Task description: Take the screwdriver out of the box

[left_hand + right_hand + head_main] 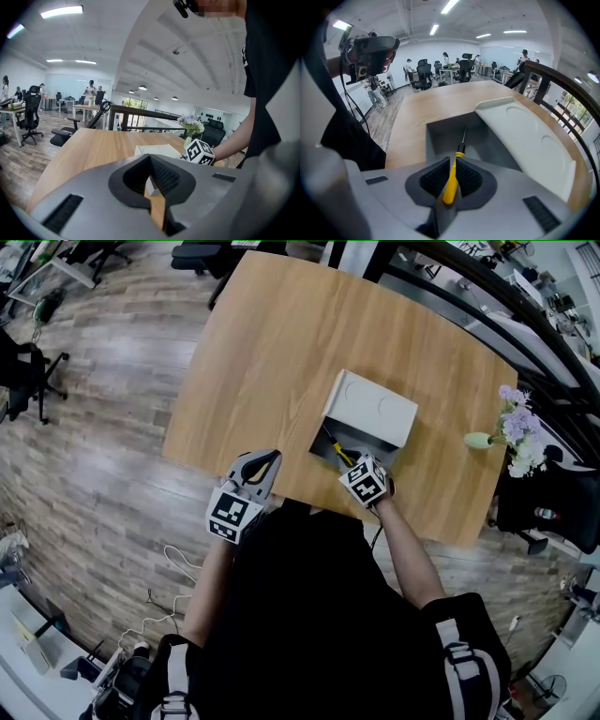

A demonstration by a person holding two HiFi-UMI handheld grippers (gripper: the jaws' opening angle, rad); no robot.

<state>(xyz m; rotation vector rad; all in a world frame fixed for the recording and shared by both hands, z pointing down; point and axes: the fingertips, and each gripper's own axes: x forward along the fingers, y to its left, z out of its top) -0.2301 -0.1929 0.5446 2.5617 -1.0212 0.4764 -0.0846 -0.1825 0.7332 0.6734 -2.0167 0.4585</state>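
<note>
A pale grey box (380, 457) stands open on the wooden table (272, 352), its lid (372, 407) tipped back on the far side. My right gripper (349, 463) hangs over the box's near edge, shut on the yellow handle of the screwdriver (337, 454). In the right gripper view the screwdriver (451, 180) sits clamped between the pads, and its thin dark shaft points down into the box (440, 136) beside the raised lid (527, 140). My left gripper (266, 461) hovers at the table's near edge, left of the box, shut and holding nothing. Between its jaws (151, 161) only table shows.
A small vase of pale flowers (514, 432) stands at the table's right edge. The table's near edge runs just under both grippers. Office chairs (23, 376) and desks stand on the wood-plank floor to the left. A railing (487, 310) runs along the far right.
</note>
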